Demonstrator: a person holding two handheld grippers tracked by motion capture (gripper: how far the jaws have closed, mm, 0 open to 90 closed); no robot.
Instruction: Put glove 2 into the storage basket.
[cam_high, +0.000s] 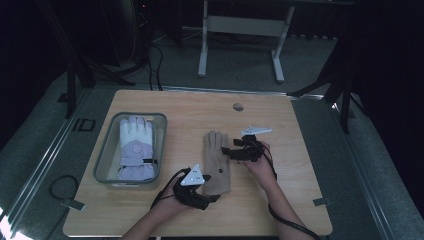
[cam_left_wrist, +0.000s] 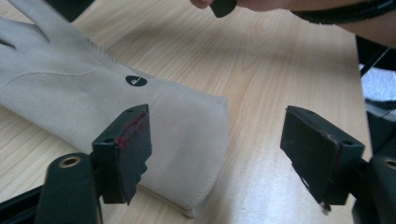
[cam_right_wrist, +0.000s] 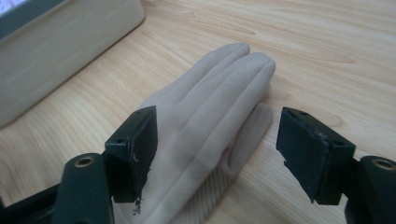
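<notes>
Nearest the person, the left gripper (cam_high: 200, 192) sits at the cuff end of a tan glove (cam_high: 216, 161) that lies flat on the wooden table (cam_high: 300, 165). In the left gripper view its two black jaws stand wide apart, one over the cuff and the other over bare wood beside it, gripping nothing (cam_left_wrist: 217, 156); a small round black logo (cam_left_wrist: 136, 81) shows on the glove just above the cuff. A little farther up, the right gripper (cam_high: 232, 150) comes in from the glove's right side at its finger end. In the right gripper view its jaws are also spread wide, holding nothing (cam_right_wrist: 217, 149), with the glove's fingers (cam_right_wrist: 224, 84) lying close together between and beyond them, pointing away across the wood. Whether either gripper touches the fabric I cannot tell. To the left of the glove, set apart from it, a clear rectangular bin (cam_high: 107, 150) rests on the table with a white and lavender glove (cam_high: 136, 147) lying inside it, fingers toward the far edge. Farther still, near the far edge of the table, is a small round grey disc (cam_high: 238, 107).
</notes>
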